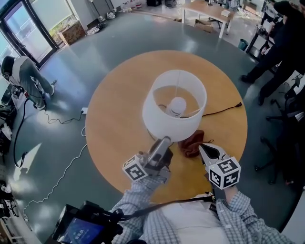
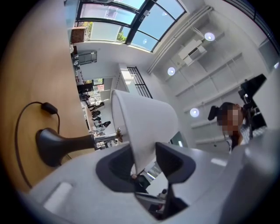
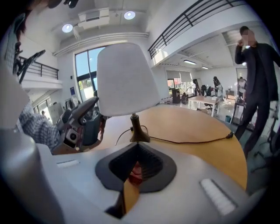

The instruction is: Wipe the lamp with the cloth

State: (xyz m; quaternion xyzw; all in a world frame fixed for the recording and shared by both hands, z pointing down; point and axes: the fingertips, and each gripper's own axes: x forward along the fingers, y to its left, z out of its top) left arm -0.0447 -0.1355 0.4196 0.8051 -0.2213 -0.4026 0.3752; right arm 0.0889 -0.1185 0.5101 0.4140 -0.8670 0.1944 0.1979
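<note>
A lamp with a white shade (image 1: 175, 105) stands in the middle of the round wooden table (image 1: 114, 119). Its dark base (image 2: 52, 146) and cord (image 2: 26, 127) show in the left gripper view. My left gripper (image 1: 164, 139) reaches up to the shade's near rim. There the shade's (image 2: 140, 127) thin edge runs between the jaws of the left gripper (image 2: 144, 153), and a gap shows at one pad. A reddish-brown cloth (image 1: 192, 143) lies beside the lamp base. My right gripper (image 1: 201, 146) is at its right end, shut, with a bit of cloth (image 3: 136, 172) pinched between its pads.
The lamp's black cord (image 1: 221, 110) trails right across the table to its edge. A person in dark clothes (image 1: 279, 43) stands at the far right and another person (image 1: 24, 76) bends at the far left. Cables (image 1: 62, 176) cross the grey floor. Desks (image 1: 209, 12) stand at the back.
</note>
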